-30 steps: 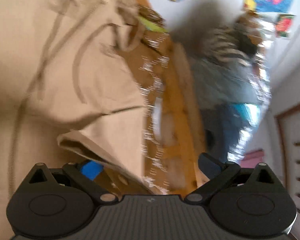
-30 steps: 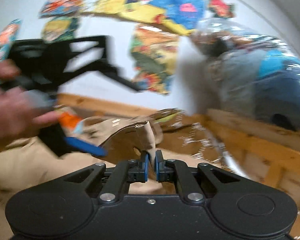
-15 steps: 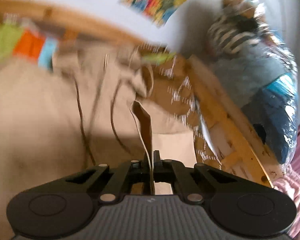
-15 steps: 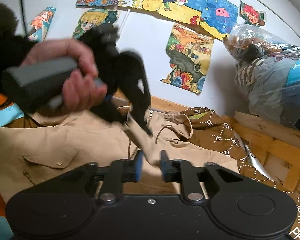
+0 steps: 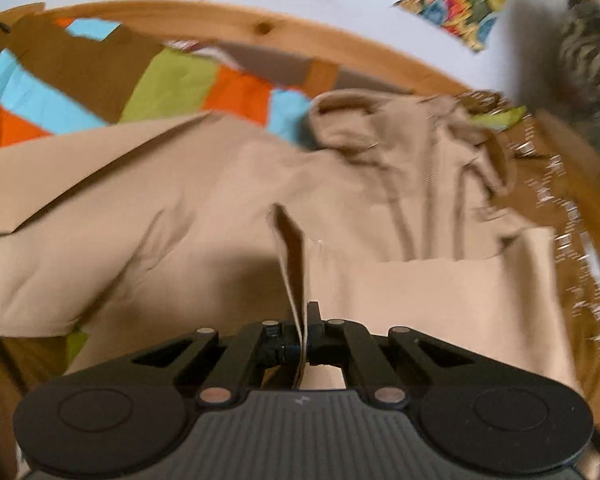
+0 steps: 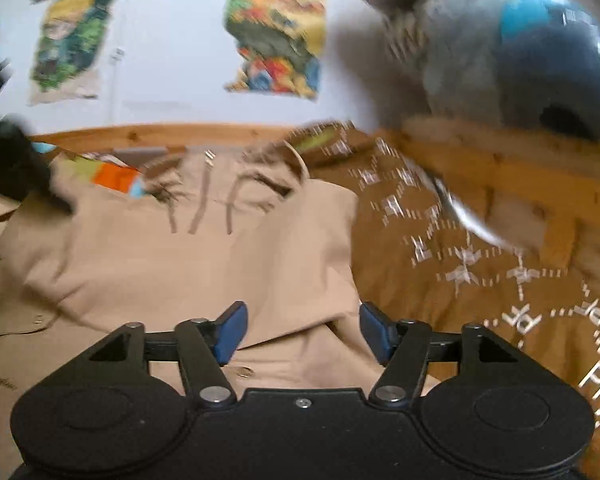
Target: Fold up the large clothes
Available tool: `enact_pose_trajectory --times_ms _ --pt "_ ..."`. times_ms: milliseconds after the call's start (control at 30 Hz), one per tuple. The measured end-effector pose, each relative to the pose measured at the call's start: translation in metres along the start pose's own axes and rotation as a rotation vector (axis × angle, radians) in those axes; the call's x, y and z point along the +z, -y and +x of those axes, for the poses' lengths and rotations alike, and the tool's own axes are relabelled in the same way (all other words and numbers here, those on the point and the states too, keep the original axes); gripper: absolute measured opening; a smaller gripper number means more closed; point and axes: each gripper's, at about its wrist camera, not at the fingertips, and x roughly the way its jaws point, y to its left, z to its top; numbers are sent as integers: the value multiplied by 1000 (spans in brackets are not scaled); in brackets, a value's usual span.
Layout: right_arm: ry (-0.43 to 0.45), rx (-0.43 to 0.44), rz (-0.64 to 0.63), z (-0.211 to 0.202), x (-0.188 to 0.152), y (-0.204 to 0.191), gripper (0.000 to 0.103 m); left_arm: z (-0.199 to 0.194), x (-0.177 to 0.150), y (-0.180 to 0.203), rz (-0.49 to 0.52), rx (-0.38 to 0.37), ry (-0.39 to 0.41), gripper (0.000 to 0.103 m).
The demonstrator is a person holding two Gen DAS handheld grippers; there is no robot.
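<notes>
A large tan jacket (image 5: pixel 228 216) lies spread across a bed, over a patchwork cover (image 5: pixel 168 84) of orange, green, blue and brown blocks. The left gripper (image 5: pixel 303 332) has its jaws pressed together on a thin upright fold of the jacket's cloth, which rises as a narrow ridge straight ahead of it. The right gripper (image 6: pixel 298 330) hovers low over the jacket's near right portion with its blue-padded jaws wide apart and nothing between them; cloth lies beneath, but whether the pads touch it cannot be told. Both views are blurred by motion.

Likely risks: the pinched fold looks thin, so a quick pull could slide it out of the left jaws and let the section drop crooked. With the right gripper gripping nothing, the cloth is held at one point only, and the loose side may drag or bunch instead of folding flat. The drawstrings (image 6: pixel 204 208) near the hood could catch inside the fold.

Around the jacket: a brown blanket with white printed letters (image 6: pixel 480 272) sits just beside its right edge and might be caught up with it. A wooden bed frame (image 5: pixel 260 28) runs along the far side, a clear bag of bundled clothes (image 6: pixel 520 52) rests on its right end, and colourful drawings (image 6: pixel 276 36) hang on the white wall
</notes>
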Motion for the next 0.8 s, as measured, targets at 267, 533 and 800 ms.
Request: enact_pose_trajectory --times_ms 267,533,800 --pt "-158 50 77 69 22 46 75 11 -25 -20 91 129 -67 4" --pt "-374 99 291 174 40 79 33 15 -33 -21 118 148 -70 2" --pt "-295 34 179 157 40 65 12 23 -47 -1 214 201 -81 3"
